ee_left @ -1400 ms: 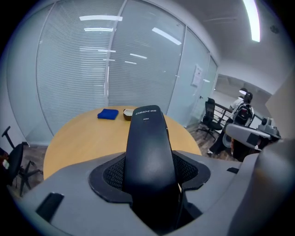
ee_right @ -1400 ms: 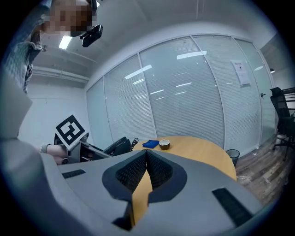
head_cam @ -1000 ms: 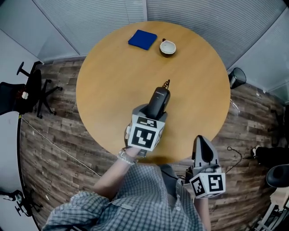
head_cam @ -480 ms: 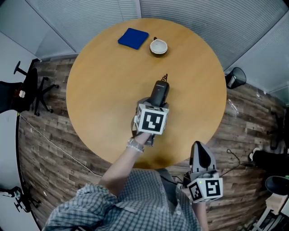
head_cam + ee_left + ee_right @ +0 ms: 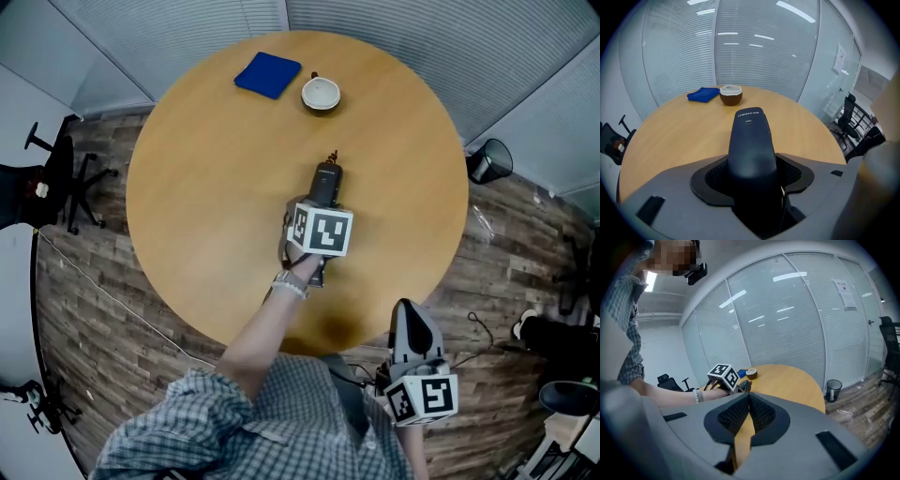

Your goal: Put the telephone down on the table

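The left gripper (image 5: pixel 322 204) is clamped on the phone (image 5: pixel 325 181), its pads pressing both sides of the dark handset, which sticks out ahead of the jaws with its cord stub pointing forward. That grip has not loosened over the last second. What changed is the reach: the arm has stretched out, carrying the phone from near the front edge of the table (image 5: pixel 187 187) to roughly its middle. The bowl (image 5: pixel 321 93) and the blue cloth (image 5: pixel 268 75) are well apart from it at the far side. Whether the phone already touches the wood cannot be told; in the left gripper view it seems to ride just above the top. So the carry looks nearly finished, with lowering and release still to come. The right gripper (image 5: pixel 410 314) stays off the table's edge, jaws together on nothing.
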Motion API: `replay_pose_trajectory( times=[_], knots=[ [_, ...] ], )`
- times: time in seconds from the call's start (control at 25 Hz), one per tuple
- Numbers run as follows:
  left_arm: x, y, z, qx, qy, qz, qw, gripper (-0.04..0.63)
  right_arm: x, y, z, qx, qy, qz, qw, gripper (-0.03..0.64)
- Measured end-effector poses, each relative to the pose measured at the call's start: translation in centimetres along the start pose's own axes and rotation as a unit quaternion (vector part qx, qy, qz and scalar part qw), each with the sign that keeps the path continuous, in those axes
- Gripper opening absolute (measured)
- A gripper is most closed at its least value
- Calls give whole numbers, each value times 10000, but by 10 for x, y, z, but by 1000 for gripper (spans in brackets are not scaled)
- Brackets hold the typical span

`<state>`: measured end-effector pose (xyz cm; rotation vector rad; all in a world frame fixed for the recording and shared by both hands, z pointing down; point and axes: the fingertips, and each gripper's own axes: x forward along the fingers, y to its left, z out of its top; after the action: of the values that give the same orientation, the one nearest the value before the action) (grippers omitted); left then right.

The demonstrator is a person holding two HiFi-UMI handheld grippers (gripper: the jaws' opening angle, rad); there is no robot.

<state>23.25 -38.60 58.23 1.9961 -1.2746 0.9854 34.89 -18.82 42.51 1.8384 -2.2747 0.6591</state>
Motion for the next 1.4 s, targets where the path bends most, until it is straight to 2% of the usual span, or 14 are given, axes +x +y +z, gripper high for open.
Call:
replay_pose_trajectory(
  times=[0.12, 0.44, 0.6, 0.84, 0.96, 1.16, 1.4],
  knots=[
    [13, 2, -4, 144, 94, 242, 9996, 279, 2, -2, -3, 25, 55, 34, 10000, 9],
    [32, 10, -7, 241, 153, 582, 9979, 281, 0, -2, -8, 45, 142, 16, 9999, 11],
    [36, 12, -3, 256, 59, 713, 9971, 282, -4, -3, -9, 44, 157, -37, 9999, 9],
    [38, 7, -3, 480, -105, 896, 9948, 284, -13, -4, -8, 35, 134, -85, 9999, 9],
    [41, 4, -2, 573, -222, 792, 9950, 287, -15, -5, -9, 77, 94, -144, 9998, 11],
    [35, -3, 4, 623, -390, 261, 9970, 310, -21, 0, -7, 84, 88, -191, 9997, 11],
    [9, 0, 9, 721, -644, 93, 9953, 312, -19, 18, -4, 17, -3, -96, 10000, 9]
  ],
)
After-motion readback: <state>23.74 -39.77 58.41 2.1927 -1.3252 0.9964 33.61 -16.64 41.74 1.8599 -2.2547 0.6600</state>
